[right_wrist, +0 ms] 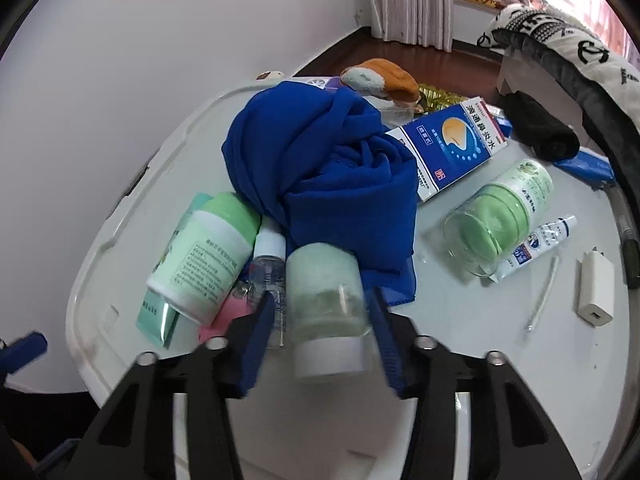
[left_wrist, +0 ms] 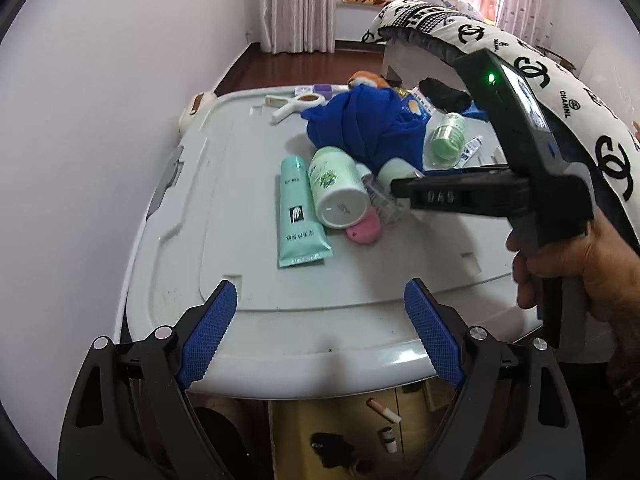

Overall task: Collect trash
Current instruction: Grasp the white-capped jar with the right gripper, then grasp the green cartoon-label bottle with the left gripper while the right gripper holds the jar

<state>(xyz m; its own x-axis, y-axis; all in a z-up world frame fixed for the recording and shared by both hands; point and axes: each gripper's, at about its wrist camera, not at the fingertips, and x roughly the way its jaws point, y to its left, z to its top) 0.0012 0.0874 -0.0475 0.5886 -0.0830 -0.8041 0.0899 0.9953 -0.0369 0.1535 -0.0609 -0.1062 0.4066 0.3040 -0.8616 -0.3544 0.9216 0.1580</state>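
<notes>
**Reaching into the clutter on a grey lid**

Looking along the left gripper (left_wrist: 318, 338), the left wrist view shows its 2 blue pads standing wide apart with nothing between them, hovering over the near edge of a grey plastic lid (left_wrist: 360, 280). At 12 o'clock from the pads lies a teal tube (left_wrist: 298, 212), and touching its right side a white bottle with a green label (left_wrist: 338, 192) lies on its side, base toward the camera. A pink item (left_wrist: 365, 233) peeks out beneath that bottle. At 1 o'clock a crumpled blue cloth (left_wrist: 364, 124) sits mid-lid, with white plastic tongs (left_wrist: 296, 105) beyond it at 11 o'clock. At 2 o'clock the right gripper (left_wrist: 394, 188), held by a hand (left_wrist: 576, 268), reaches in from the right; its tip is at the cluster of bottles beside the cloth. Below the lid's edge, at 6 o'clock, a cigarette butt (left_wrist: 383, 410) lies on the floor.

The right wrist view looks along the right gripper (right_wrist: 322, 320). Its jaws stand on either side of a frosted pale-green bottle with a white cap (right_wrist: 326, 312), which lies cap toward the camera against the blue cloth (right_wrist: 320, 176); the picture is blurred there, and I cannot tell whether the pads press on the bottle. At 10 o'clock lies the white bottle with a green label (right_wrist: 204, 260), with a small clear spray bottle (right_wrist: 269, 264) between the 2. At 2 o'clock a clear-capped green jar (right_wrist: 500, 220) lies beside a small tube (right_wrist: 540, 246), and a blue and white box (right_wrist: 452, 148) rests at 1 o'clock. A white charger plug (right_wrist: 595, 288) sits at 3 o'clock.
</notes>
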